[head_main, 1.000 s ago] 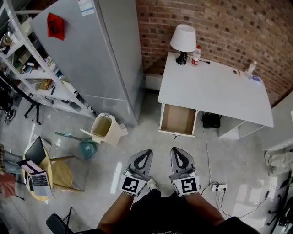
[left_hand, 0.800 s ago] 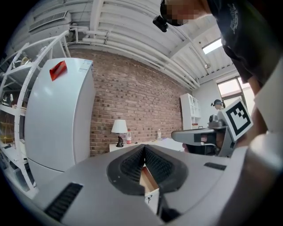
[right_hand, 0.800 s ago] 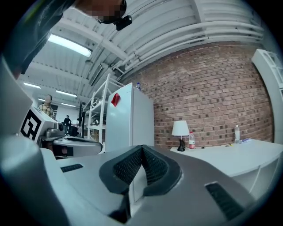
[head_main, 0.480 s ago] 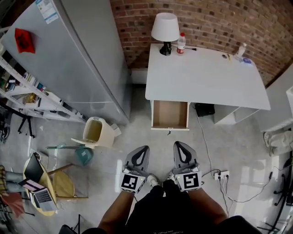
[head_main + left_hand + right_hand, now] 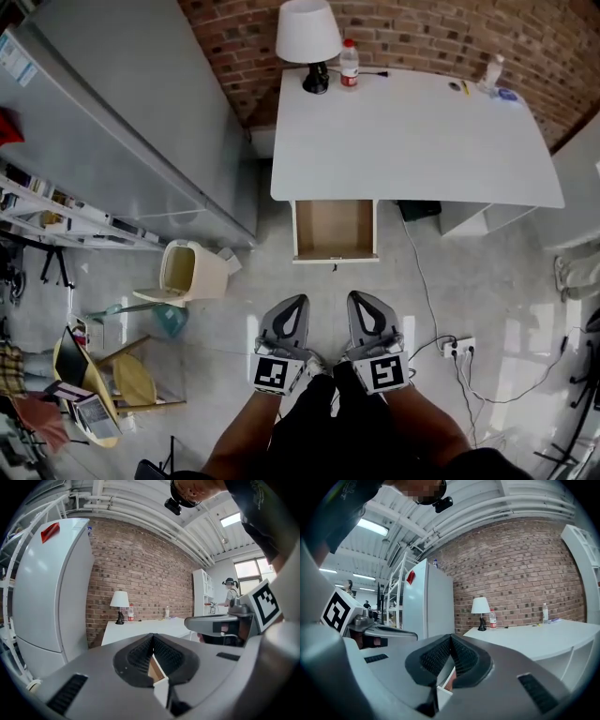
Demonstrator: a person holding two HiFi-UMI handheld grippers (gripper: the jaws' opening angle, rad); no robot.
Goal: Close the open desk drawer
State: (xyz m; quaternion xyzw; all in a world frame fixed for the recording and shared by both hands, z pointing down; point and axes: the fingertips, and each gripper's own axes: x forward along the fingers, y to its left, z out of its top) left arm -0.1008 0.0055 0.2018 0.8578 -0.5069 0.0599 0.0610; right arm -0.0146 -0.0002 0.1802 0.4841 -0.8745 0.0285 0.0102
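Observation:
The white desk (image 5: 412, 131) stands against the brick wall, and its wooden drawer (image 5: 335, 230) is pulled out toward me with nothing visible inside. My left gripper (image 5: 297, 301) and right gripper (image 5: 357, 296) are side by side over the floor, a short way in front of the drawer's front edge and apart from it. Both are shut with nothing held. In the left gripper view the closed jaws of the left gripper (image 5: 153, 637) point at the desk (image 5: 140, 629), with a corner of the drawer (image 5: 156, 669) below them. The right gripper (image 5: 450, 638) also points at the desk (image 5: 534, 637).
A grey fridge (image 5: 122, 112) stands left of the desk. On the desk are a lamp (image 5: 307, 37) and a bottle (image 5: 349, 64). A cream bin (image 5: 187, 272) and a chair (image 5: 122, 375) are on the floor at left, and a power strip (image 5: 457, 348) with cables at right.
I have come closer to the desk: the desk and drawer now sit more central and nearer in the head view. Both grippers stay shut, side by side.

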